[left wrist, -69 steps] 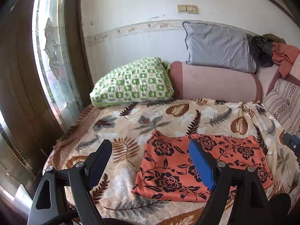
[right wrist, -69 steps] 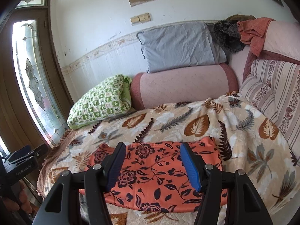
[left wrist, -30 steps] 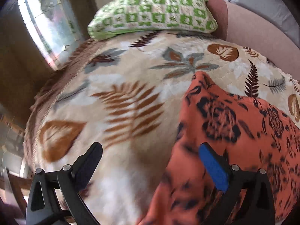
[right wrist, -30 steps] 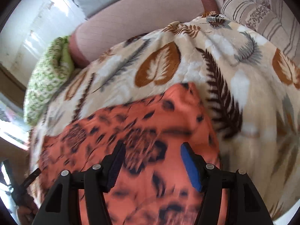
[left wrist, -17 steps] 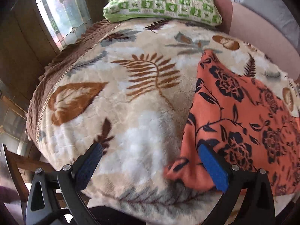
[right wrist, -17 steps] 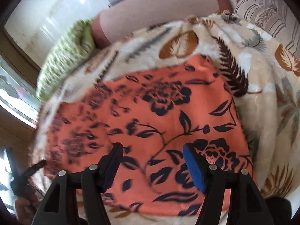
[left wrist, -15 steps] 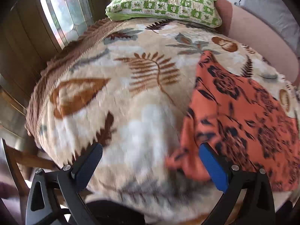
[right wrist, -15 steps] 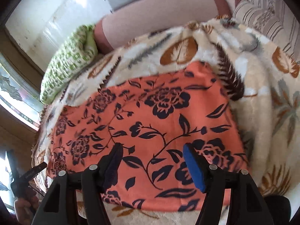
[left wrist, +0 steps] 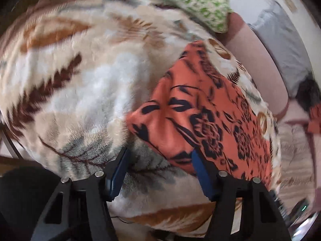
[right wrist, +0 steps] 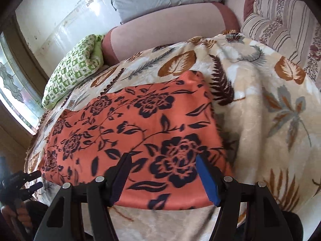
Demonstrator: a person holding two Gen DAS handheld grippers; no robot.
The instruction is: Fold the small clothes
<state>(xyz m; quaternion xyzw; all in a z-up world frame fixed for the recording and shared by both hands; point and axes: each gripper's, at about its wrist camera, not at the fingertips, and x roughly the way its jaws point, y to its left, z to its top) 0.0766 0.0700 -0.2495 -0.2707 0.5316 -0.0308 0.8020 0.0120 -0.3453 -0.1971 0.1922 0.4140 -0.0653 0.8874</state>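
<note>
Two wrist views, close over the bed, angled down.
Left looks across the cloth's [left wrist: 202, 108] near left corner; right over its near edge; both share the cloth and blanket [right wrist: 260, 100].

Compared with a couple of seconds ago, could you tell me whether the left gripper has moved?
Yes. The left gripper has come down toward the near corner of the orange floral cloth; the green pillow now sits near the frame's top. Its jaws have just been closing, gripping nothing yet.
</note>
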